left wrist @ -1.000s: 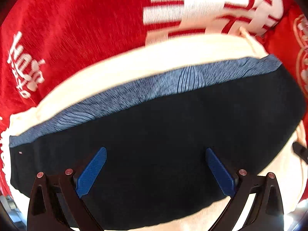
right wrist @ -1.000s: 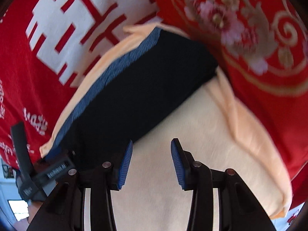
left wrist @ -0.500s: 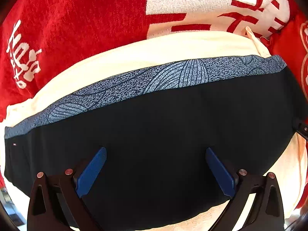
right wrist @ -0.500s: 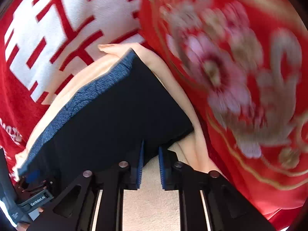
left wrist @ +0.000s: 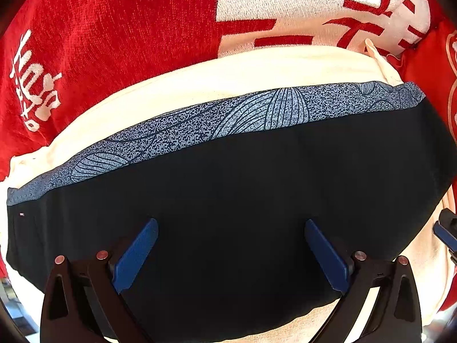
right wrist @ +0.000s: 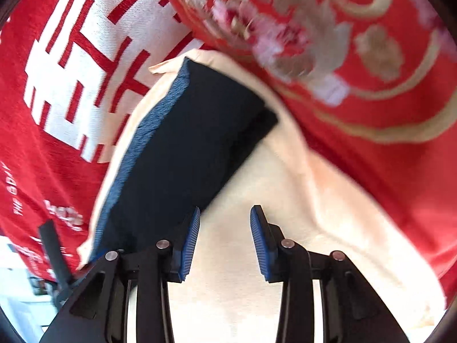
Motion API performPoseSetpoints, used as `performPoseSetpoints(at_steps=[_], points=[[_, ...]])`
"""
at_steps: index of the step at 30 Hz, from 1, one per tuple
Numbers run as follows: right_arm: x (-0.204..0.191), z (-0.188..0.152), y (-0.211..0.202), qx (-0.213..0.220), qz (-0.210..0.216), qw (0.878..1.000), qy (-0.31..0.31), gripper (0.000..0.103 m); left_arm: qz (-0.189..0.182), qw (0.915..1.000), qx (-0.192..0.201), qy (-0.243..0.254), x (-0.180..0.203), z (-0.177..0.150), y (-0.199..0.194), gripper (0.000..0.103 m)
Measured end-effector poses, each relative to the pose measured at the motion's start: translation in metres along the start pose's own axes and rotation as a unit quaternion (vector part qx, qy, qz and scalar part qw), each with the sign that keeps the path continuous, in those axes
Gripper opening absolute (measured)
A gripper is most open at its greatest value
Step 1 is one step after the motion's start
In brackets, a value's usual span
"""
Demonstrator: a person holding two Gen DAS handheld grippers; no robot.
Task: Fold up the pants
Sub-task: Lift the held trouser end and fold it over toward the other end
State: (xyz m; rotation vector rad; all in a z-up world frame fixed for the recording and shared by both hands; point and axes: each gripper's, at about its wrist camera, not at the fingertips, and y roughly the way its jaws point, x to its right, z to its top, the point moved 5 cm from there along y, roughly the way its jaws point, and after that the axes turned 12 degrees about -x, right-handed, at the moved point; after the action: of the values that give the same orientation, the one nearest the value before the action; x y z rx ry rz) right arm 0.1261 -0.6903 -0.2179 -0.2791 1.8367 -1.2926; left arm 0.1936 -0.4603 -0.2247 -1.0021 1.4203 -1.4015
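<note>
Right wrist view shows the biggest change: half a second ago the right hand-held gripper (right wrist: 224, 240) had its blue pads almost together at the near corner of the dark pants (right wrist: 182, 154); now its jaws are opening, a moderate gap stands between them, and only pale cloth (right wrist: 285, 200) shows in that gap. The view has also shifted, so the dark corner now sits just left of the left pad rather than between the pads. The red patterned fabric (right wrist: 357, 65) at upper right is blurred.

Left wrist view has hardly changed. The left hand-held gripper (left wrist: 231, 254) points steeply down over the pants (left wrist: 242, 188), its jaws set wide, with the dark fabric lying in the gap between the pads and nothing pinched. At the right edge of this view a small dark and blue piece (left wrist: 448, 230), probably part of the other gripper, is just in sight.

The pants lie folded as a broad dark band on top of the pale cloth (left wrist: 228, 83), which rests on a red and white blanket (left wrist: 120, 34). A blue-grey patterned strip (left wrist: 228, 117) runs along the band's far edge.
</note>
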Motion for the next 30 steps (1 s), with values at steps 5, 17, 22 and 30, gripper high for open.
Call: performPoseSetpoints(at_steps=[5, 17, 22, 30], points=[[0.008, 0.006, 0.003, 0.012, 0.011, 1.000, 0.022, 0.040, 0.001, 1.0000, 0.000, -0.003, 0.009, 0.002, -0.001, 0.103], [0.005, 0.037, -0.018, 0.072, -0.109, 0.991, -0.017, 0.028, 0.003, 1.0000, 0.001, -0.004, 0.008, 0.001, 0.000, 0.103], [0.006, 0.014, -0.007, 0.012, 0.053, 0.998, 0.012, 0.035, -0.003, 0.9999, 0.003, -0.009, 0.007, 0.000, 0.001, 0.103], [0.026, 0.003, 0.010, 0.044, 0.147, 0.985, 0.077, 0.037, -0.007, 0.9999, 0.007, -0.008, 0.002, -0.002, 0.002, 0.103]])
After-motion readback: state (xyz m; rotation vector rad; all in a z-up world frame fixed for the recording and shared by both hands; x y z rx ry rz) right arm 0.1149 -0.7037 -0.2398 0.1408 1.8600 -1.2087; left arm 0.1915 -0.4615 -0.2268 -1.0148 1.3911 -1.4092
